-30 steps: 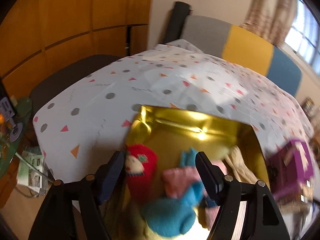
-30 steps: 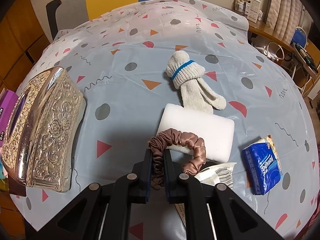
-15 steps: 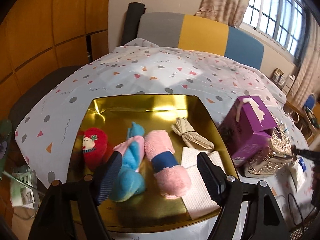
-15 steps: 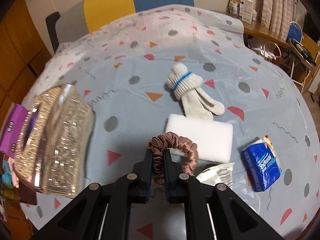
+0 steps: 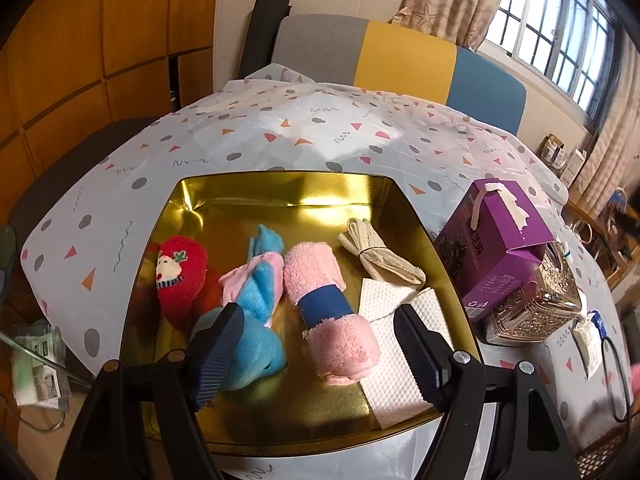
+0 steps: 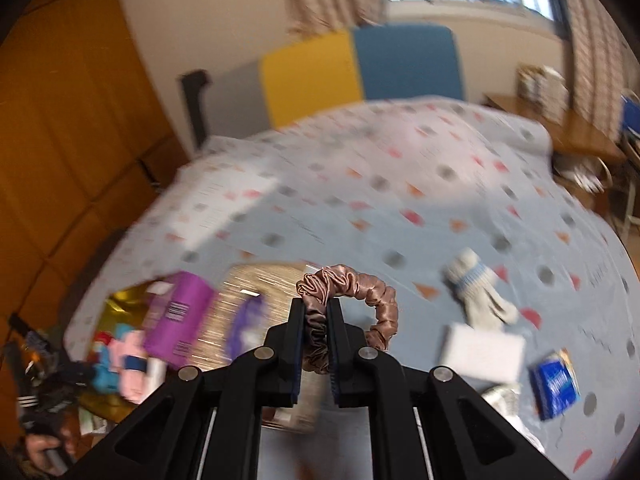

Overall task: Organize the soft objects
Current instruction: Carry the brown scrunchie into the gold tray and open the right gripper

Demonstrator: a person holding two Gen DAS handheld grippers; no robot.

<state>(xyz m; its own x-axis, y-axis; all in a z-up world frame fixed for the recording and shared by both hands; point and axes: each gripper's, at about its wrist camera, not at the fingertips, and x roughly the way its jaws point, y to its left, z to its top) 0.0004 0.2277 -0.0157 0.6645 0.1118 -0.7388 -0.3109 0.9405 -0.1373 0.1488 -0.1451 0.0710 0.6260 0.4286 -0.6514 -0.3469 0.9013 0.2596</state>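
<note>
My right gripper (image 6: 315,320) is shut on a brown satin scrunchie (image 6: 352,292) and holds it up above the table; this view is blurred. My left gripper (image 5: 316,344) is open and empty, hovering over the near edge of a gold tray (image 5: 280,188). In the tray lie a red plush (image 5: 180,268), a blue and pink plush (image 5: 252,320), a pink rolled towel with a blue band (image 5: 324,304), a beige tied cloth (image 5: 376,256) and white paper towel (image 5: 396,348). A white knit glove (image 6: 476,292) and a white sponge (image 6: 480,348) lie on the tablecloth.
A purple box (image 5: 496,248) and an ornate silver tissue box (image 5: 540,304) stand right of the tray. A blue tissue packet (image 6: 554,384) lies at the table's right. A grey, yellow and blue sofa (image 5: 400,60) stands behind the table. The gold tray also shows at left (image 6: 120,300).
My right gripper has lifted the scrunchie off the table and swung left and up. My left gripper has pulled back and steadied over the tray's near edge.
</note>
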